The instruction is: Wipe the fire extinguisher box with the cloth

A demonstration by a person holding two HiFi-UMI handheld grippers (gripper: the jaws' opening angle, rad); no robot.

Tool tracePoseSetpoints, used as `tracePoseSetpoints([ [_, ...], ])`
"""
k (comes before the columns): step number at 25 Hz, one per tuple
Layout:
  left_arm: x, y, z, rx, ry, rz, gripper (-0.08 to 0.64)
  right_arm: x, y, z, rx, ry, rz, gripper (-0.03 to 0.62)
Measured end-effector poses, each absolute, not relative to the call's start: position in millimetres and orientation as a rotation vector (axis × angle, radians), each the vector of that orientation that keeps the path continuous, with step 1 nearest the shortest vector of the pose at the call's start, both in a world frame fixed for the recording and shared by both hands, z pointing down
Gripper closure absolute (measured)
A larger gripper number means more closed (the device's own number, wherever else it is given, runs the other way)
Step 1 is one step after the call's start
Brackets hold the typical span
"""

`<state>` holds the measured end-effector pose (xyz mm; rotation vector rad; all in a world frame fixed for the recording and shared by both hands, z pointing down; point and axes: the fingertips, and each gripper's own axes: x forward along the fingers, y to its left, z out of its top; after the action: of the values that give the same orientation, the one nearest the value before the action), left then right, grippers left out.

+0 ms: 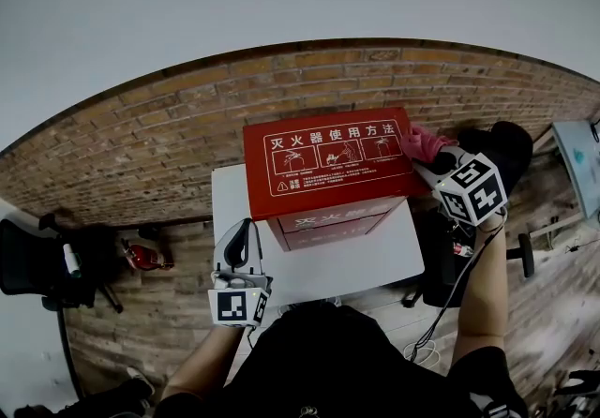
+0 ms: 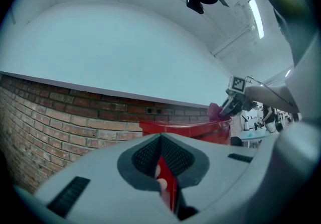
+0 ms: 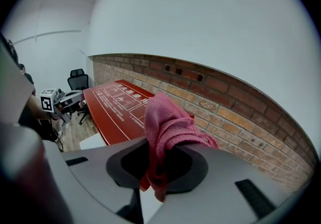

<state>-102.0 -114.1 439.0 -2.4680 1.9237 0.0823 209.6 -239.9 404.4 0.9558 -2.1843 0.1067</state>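
Observation:
The red fire extinguisher box [image 1: 328,158] stands on a white table [image 1: 375,261] against a brick wall, its printed lid facing up. My right gripper [image 1: 439,161] is at the lid's right edge, shut on a bunched pink cloth [image 1: 424,141]. In the right gripper view the cloth [image 3: 165,127] bulges out between the jaws of the right gripper [image 3: 163,160], with the box lid [image 3: 120,110] just beyond it. My left gripper [image 1: 242,233] hovers off the box's front left corner, shut and empty. The left gripper view looks past its closed tips [image 2: 160,142] at the box [image 2: 185,130] and the cloth [image 2: 215,111].
The brick wall [image 1: 169,126] runs behind the table. A black office chair [image 1: 37,266] and a small red object [image 1: 145,257] are on the floor at left. A desk [image 1: 577,163] stands at right. A cable [image 1: 459,285] hangs from my right gripper.

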Motion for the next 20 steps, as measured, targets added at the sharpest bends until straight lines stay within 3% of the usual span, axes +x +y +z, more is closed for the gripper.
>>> tracePoseSetpoints([
  [20, -102, -115, 436, -2.471, 1.869, 0.134, 0.526, 208, -210, 406, 1.012, -2.179, 0.132, 0.518],
])
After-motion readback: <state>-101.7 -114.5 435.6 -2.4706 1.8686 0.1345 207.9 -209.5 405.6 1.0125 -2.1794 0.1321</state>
